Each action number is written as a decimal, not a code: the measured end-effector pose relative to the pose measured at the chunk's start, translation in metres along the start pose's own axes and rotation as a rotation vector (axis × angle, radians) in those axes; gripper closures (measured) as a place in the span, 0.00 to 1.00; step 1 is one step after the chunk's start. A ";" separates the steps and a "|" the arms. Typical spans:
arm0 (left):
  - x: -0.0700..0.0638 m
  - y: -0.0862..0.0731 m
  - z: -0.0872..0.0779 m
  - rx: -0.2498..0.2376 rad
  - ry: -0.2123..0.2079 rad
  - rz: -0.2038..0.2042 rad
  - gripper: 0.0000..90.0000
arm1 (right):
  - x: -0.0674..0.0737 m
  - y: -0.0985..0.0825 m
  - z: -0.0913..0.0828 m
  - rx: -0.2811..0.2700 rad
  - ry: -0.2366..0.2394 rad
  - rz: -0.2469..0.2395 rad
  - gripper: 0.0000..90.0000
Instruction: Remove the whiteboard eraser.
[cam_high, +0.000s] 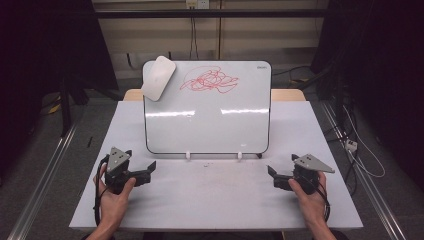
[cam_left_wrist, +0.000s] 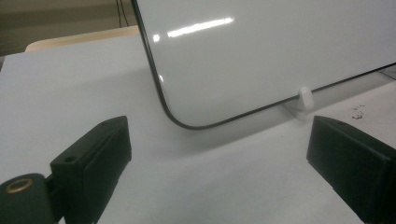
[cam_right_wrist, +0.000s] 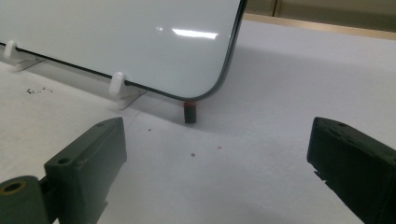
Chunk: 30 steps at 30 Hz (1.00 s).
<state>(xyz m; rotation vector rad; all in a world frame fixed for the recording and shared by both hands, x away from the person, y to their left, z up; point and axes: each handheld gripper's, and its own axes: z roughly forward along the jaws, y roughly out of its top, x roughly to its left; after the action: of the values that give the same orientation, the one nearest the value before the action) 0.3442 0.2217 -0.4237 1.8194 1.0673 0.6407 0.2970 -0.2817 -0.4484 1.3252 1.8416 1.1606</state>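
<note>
Both grippers, left and right, rest jaws apart, empty; a careless reach could topple the propped whiteboard.

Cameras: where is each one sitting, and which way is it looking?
High view: above the person's side, looking forward and down at the table, whiteboard, eraser and red scribble; both hands hold the left gripper and right gripper.
Left gripper view: on the left gripper, facing the whiteboard's lower corner; open jaws show.
Right gripper view: on the right gripper, facing the other lower corner; open jaws show.
Shared: whiteboard, white clips.
</note>
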 end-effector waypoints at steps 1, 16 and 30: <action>0.000 0.000 0.000 -0.001 -0.002 -0.001 0.07 | 0.000 0.000 0.000 -0.001 0.001 -0.001 0.05; 0.002 0.011 0.006 0.068 -0.027 -0.013 0.07 | 0.000 0.000 0.002 0.003 -0.004 0.002 0.06; 0.016 0.046 0.008 0.041 -0.042 0.041 0.07 | -0.001 -0.001 0.005 0.004 -0.004 0.003 0.05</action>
<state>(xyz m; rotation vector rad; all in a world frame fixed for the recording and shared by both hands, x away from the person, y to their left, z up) 0.3769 0.2221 -0.3867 1.8867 1.0245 0.6066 0.3014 -0.2815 -0.4512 1.3324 1.8407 1.1554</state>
